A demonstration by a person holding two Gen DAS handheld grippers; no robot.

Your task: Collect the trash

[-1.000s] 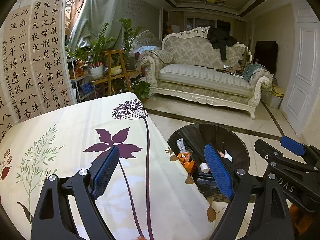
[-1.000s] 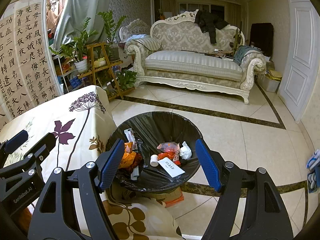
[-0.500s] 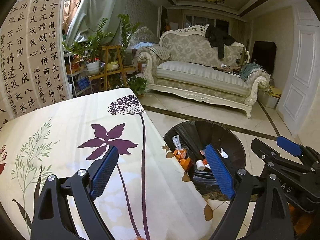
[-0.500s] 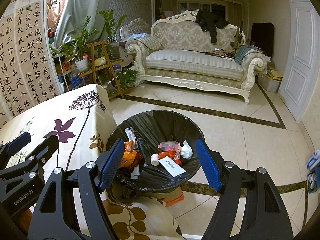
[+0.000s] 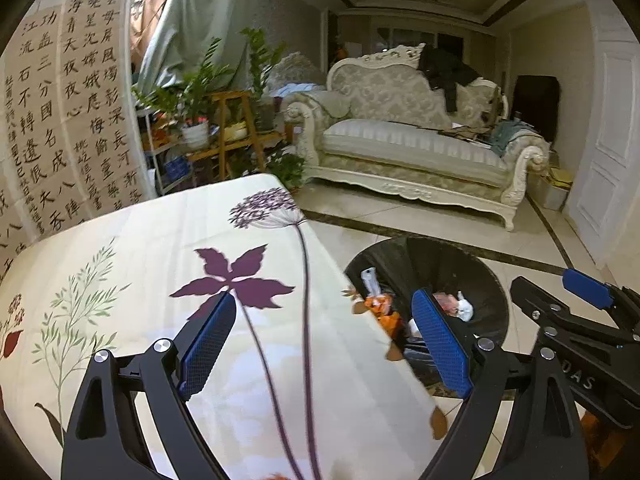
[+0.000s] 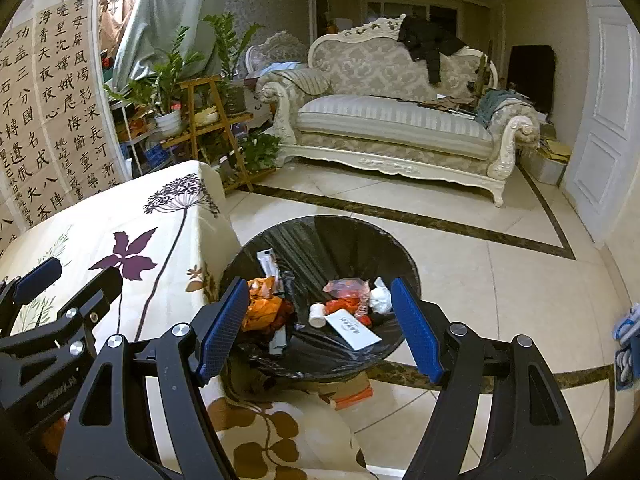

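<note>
The left gripper (image 5: 324,344) hangs over the desk (image 5: 160,248), which wears a cream cloth printed with purple leaves and a long-stemmed flower; its jaws are spread wide with nothing between them. One blue pad sits over the purple leaf print, the other past the desk's right edge, in line with the bin.

The right gripper (image 6: 316,328) hovers off the desk's right edge, above the trash bin (image 6: 400,256), its jaws likewise spread and empty. It also shows at the right side of the left wrist view, and the left gripper at the lower left of the right wrist view.

The bin stands on the tiled floor (image 6: 500,280) just beside the desk's right edge, lined with a black bag. The trash lies inside it: orange wrappers (image 6: 262,308) on the side nearest the desk, a small white cup (image 6: 317,314), a white paper slip (image 6: 352,328) with dark writing, a crumpled white tissue (image 6: 380,298), a red and clear plastic wrapper (image 6: 346,286), and a long white packet (image 6: 268,260) leaning on the bag wall.

Beyond the desk's far corner are potted plants (image 6: 172,76) on a wooden stand. Panels of calligraphy (image 5: 60,120) cover the left wall. Farther back, an ornate pale sofa (image 6: 392,120) carries a dark jacket (image 6: 428,44) over its backrest. A white door (image 6: 608,120) is at the right.
</note>
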